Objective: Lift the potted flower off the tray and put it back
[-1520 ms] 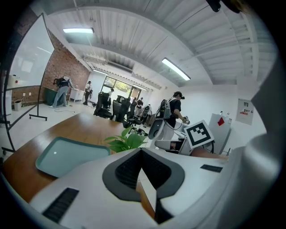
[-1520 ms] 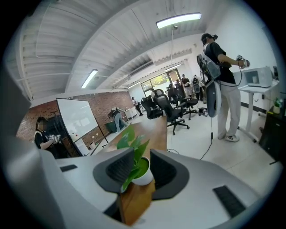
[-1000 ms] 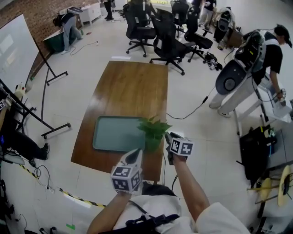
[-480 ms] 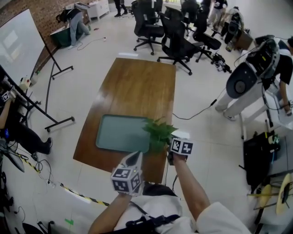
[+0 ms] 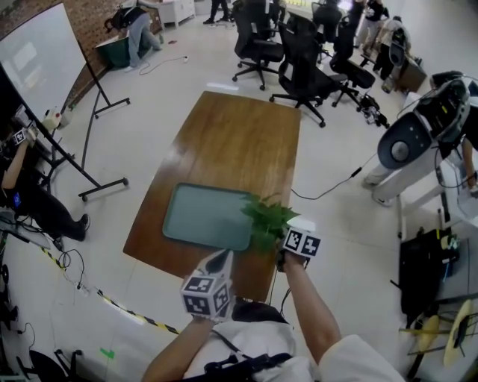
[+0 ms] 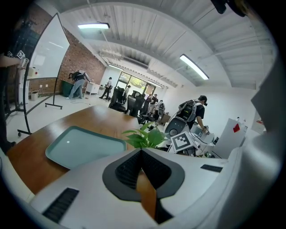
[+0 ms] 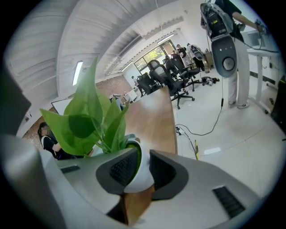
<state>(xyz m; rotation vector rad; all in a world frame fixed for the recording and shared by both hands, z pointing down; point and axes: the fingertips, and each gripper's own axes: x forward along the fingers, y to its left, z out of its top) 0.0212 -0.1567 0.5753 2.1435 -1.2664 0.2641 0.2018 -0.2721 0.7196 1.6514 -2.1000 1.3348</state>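
Pale tiled floor (image 5: pixel 142 112) spreads round a brown wooden worktop (image 5: pixel 231 142) with rounded corners, in an open office with a brick wall (image 5: pixel 86 19) at the far left. A whiteboard (image 5: pixel 41 56) on a black stand leans at the left, black office chairs (image 5: pixel 299 52) crowd beyond the far end, and a white machine (image 5: pixel 418 130) stands at the right. Black-and-yellow tape (image 5: pixel 97 298) crosses the floor near the person. On the worktop's near half lies a grey-green tray (image 5: pixel 198 216), bare. The potted flower (image 5: pixel 267 218), green leaves in a white pot, is off the tray, just beside its right edge near the worktop's near right corner; whether it rests on the wood cannot be told. The right tool (image 7: pixel 139 163) has the pot between its jaws, which are closing, both pads against its sides. The left tool (image 6: pixel 142 154) hovers nearer the person, jaws together on nothing. Each tool's cube (image 5: pixel 205 292) bears black-and-white square markers; a red label (image 6: pixel 236 128) on a white cabinet is too small to read.
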